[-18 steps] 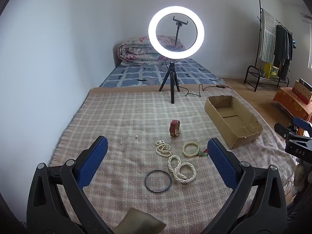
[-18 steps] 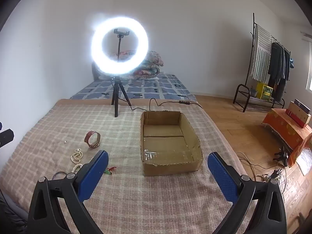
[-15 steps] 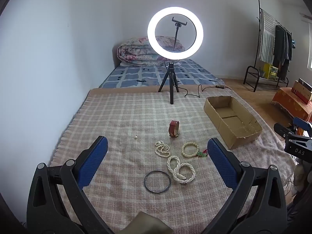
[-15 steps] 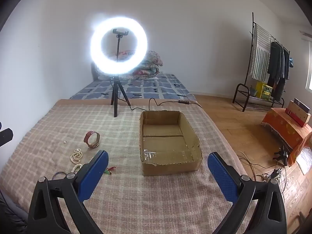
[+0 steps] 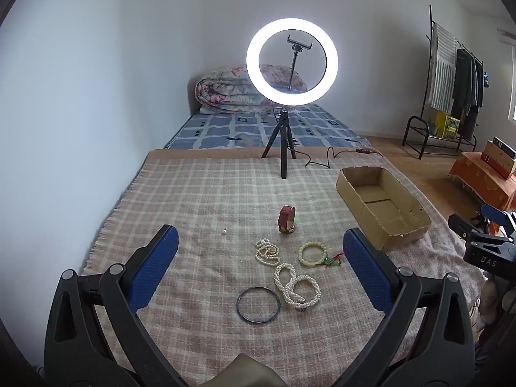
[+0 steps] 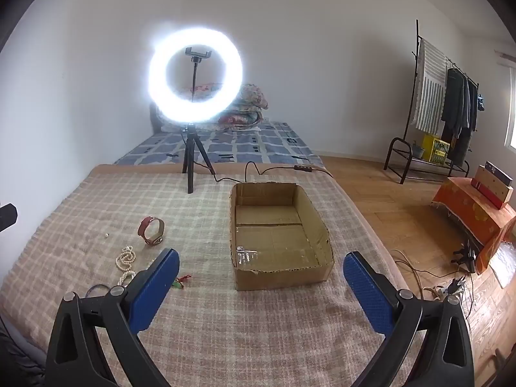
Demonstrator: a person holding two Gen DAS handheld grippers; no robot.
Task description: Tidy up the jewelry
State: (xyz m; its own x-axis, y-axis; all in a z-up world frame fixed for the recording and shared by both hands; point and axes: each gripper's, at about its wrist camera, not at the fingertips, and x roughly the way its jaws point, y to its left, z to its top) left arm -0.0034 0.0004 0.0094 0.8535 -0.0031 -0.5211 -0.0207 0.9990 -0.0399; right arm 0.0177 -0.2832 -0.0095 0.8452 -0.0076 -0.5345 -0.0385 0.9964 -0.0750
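Slightly nearer jewelry; dark bangle [image 5: 258, 304] whole only left view; both hand-held grippers agape.

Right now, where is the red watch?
The red watch stands on edge on the checked blanket, mid-frame in the left wrist view, just beyond the pearl strands and left of the cardboard box.

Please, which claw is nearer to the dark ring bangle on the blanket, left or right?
Left. The left claw hangs open right above the dark ring bangle. The right claw is off to the side, in front of the cardboard box.
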